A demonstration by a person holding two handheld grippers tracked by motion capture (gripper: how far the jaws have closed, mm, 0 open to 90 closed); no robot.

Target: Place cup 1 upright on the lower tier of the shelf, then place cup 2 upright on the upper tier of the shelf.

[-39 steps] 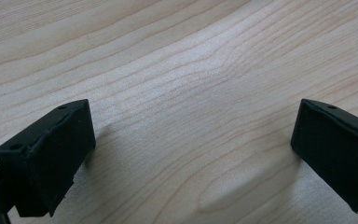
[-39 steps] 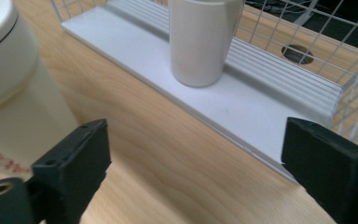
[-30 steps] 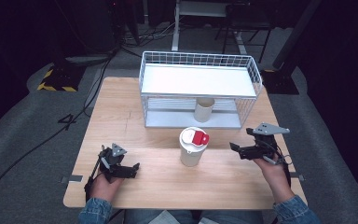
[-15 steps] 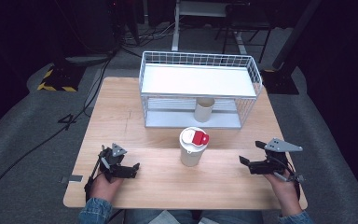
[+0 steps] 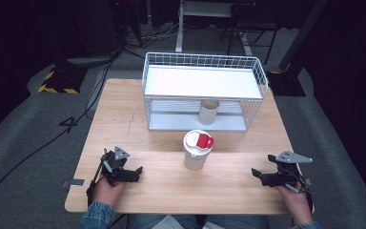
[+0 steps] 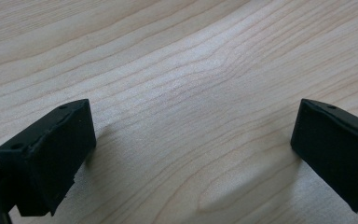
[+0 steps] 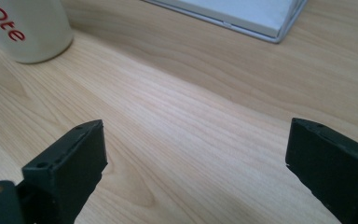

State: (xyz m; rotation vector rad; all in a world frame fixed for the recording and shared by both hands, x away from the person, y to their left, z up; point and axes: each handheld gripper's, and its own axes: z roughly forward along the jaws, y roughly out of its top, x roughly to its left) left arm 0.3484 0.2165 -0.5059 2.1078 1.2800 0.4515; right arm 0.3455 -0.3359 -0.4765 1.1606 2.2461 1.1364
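A white cup with a white and red lid [image 5: 197, 150] stands upright near the middle of the wooden table [image 5: 162, 186]; its base with red lettering [image 7: 24, 29] appears at the top left of the right gripper view. My left gripper [image 5: 134, 174] rests low on the table at the front left, open, with bare wood between its jaws [image 6: 193, 135]. My right gripper [image 5: 259, 175] sits at the front right, open and holding nothing [image 7: 196, 154], well to the right of the cup.
A white wire rack [image 5: 203, 90] stands at the back of the table, with a beige cup [image 5: 208, 111] on its lower shelf. The rack's base corner [image 7: 261, 21] shows ahead of my right gripper. Cables lie on the grey floor at the left.
My right gripper has moved right and toward the front edge, lower to the table. The left gripper and the cup have stayed put.
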